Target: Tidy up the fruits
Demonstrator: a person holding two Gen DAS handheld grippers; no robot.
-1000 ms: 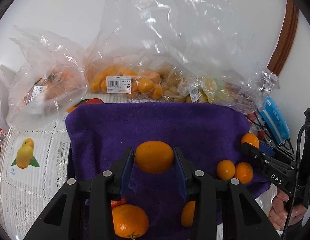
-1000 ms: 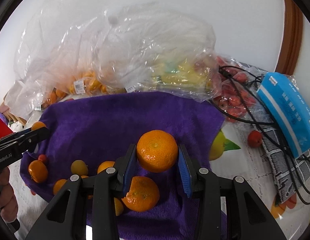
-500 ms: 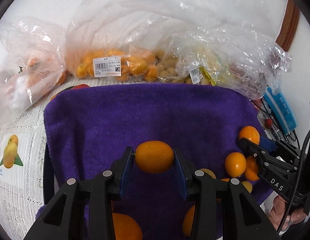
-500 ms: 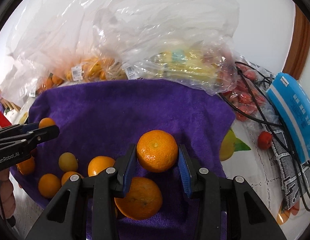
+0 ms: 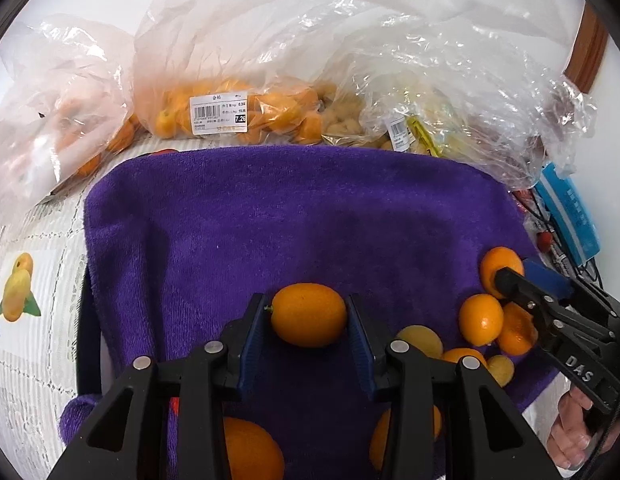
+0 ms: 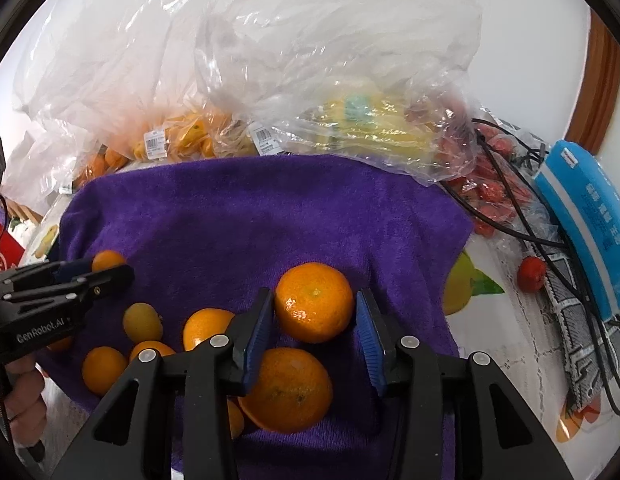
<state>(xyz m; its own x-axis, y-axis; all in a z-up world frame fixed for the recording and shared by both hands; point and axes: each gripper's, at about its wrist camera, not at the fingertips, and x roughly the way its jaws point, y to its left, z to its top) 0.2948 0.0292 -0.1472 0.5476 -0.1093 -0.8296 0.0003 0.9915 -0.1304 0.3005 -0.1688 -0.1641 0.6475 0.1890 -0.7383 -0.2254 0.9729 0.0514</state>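
Note:
My left gripper [image 5: 308, 316] is shut on a small oval kumquat [image 5: 308, 315] and holds it over the purple towel [image 5: 302, 216]. My right gripper [image 6: 314, 304] is shut on a round mandarin [image 6: 313, 302] above the same towel [image 6: 246, 216]. Another mandarin [image 6: 288, 388] lies just below it. Several small orange fruits [image 6: 144, 322] lie on the towel's left part in the right wrist view. They show at the right [image 5: 481, 319] in the left wrist view. Each gripper appears in the other's view, the right one [image 5: 505, 276] and the left one [image 6: 110, 270].
Clear plastic bags of oranges [image 5: 230, 112] and yellow fruit [image 6: 365, 128] stand behind the towel. A bag of red fruit [image 6: 489, 188], black cables [image 6: 549, 240], a blue packet [image 6: 585, 216] and a loose red fruit [image 6: 531, 274] lie to the right. A printed tablecloth [image 5: 26, 292] lies beneath.
Both grippers, still holding their fruit, have pulled back and risen; more of the towel and the loose fruits near its front edge now show.

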